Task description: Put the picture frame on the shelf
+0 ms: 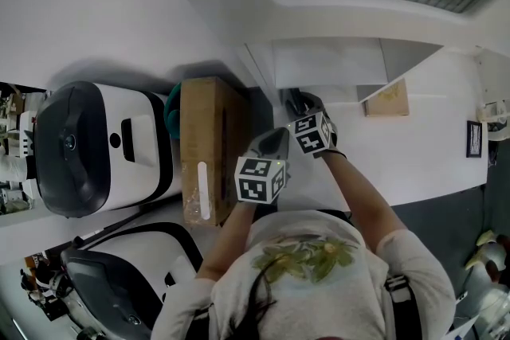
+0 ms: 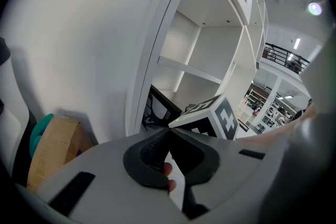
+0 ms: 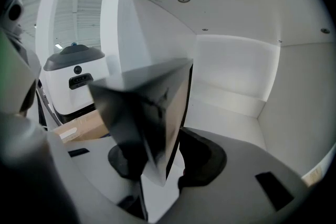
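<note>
The picture frame (image 3: 157, 113), dark-edged with a pale brownish face, stands upright and blurred between the jaws of my right gripper (image 3: 163, 159), inside a white shelf compartment (image 3: 231, 123). A sliver of space shows between the frame and the right pad (image 3: 202, 157); the frame hides the left pad. In the head view the right gripper (image 1: 301, 109) reaches into the shelf (image 1: 335, 64). My left gripper (image 1: 272, 146) hangs just behind it with its pads (image 2: 152, 152) meeting at the tips and nothing in them. From the left gripper view the frame (image 2: 157, 110) sits low in the shelf (image 2: 210, 50).
A cardboard box (image 1: 203, 147) stands left of the shelf, with a teal thing (image 1: 170, 119) behind it. Two white-and-black machines (image 1: 96, 147) (image 1: 127, 283) fill the left side. A small brown picture (image 1: 388, 99) leans in a shelf compartment to the right.
</note>
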{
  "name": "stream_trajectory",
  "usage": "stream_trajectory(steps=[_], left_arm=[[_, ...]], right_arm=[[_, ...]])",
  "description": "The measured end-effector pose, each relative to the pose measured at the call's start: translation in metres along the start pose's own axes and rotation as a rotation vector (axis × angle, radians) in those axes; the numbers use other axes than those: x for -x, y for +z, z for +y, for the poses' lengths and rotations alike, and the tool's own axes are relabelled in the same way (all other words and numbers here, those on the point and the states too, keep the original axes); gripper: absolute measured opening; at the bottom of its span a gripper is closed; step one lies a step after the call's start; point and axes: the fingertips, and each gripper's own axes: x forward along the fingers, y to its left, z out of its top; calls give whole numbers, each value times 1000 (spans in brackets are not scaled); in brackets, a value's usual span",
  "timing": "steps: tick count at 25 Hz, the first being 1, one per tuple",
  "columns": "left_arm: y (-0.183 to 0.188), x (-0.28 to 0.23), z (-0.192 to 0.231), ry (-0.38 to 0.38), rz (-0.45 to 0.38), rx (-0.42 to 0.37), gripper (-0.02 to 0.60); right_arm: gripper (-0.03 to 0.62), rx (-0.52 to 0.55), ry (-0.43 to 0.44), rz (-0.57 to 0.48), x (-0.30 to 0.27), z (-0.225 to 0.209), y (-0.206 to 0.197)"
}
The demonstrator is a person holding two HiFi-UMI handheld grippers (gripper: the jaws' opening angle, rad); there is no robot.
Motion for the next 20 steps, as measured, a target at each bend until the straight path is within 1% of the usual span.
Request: stream_trajectory(steps=[6,14,20], left_arm=[[0,5,4,11,-9,2,23],[4,14,11,39,-34,3,23],[3,21,9,36,-44,1,23]], right_arm=[[135,11,6,-21,7,6,4],[138,-14,-4,-46,24,4,8],[137,-24,-26,-53,40,3,7]])
